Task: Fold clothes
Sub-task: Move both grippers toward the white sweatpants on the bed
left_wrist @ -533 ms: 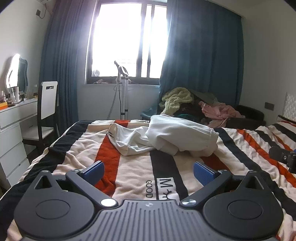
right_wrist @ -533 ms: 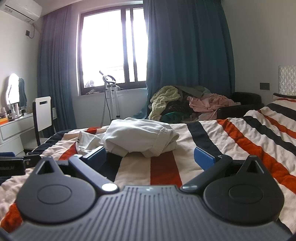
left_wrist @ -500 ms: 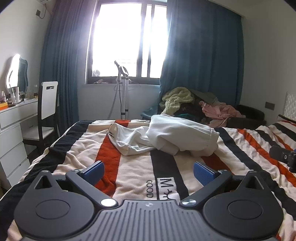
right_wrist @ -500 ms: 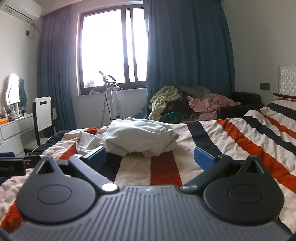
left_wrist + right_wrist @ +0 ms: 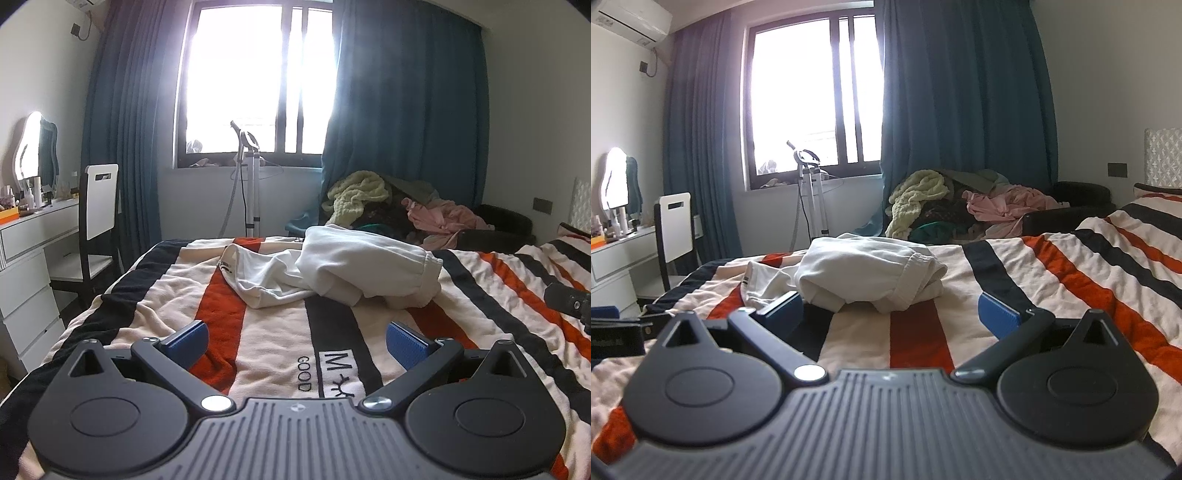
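Bed [image 5: 480,295]: takes up most of both views, covered by a blanket [image 5: 273,332] striped cream, black and orange; printed letters "GOOD" and "M" sit on it close ahead of the left gripper.

Curtains [image 5: 406,129]: dark blue, either side of a bright window [image 5: 255,81].

Heap of clothes [image 5: 402,206]: beyond the bed's far edge, under the right curtain; a pale yellow knit and a pink piece lie on top. Whatever bears the heap is hidden.

White garment [image 5: 340,273]: crumpled in a loose mound on the blanket, unfolded, near the far edge of the bed. One thin part trails toward the left, the bulkier part with a ribbed hem bunches toward the right.

Dressing table [image 5: 33,236]: white, left wall, with a mirror, small bottles and a white-backed chair [image 5: 99,206] beside it.

Garment steamer stand [image 5: 251,177]: upright below the window.

Left gripper [image 5: 297,341]: jaws spread wide, blue pads bare, only blanket between them. White garment lies ahead, apart from the pads.

Right gripper [image 5: 892,310]: jaws likewise spread wide, gripping nothing. White garment lies just ahead of its left pad; contact cannot be told. The left gripper's body shows at the left edge of this view.
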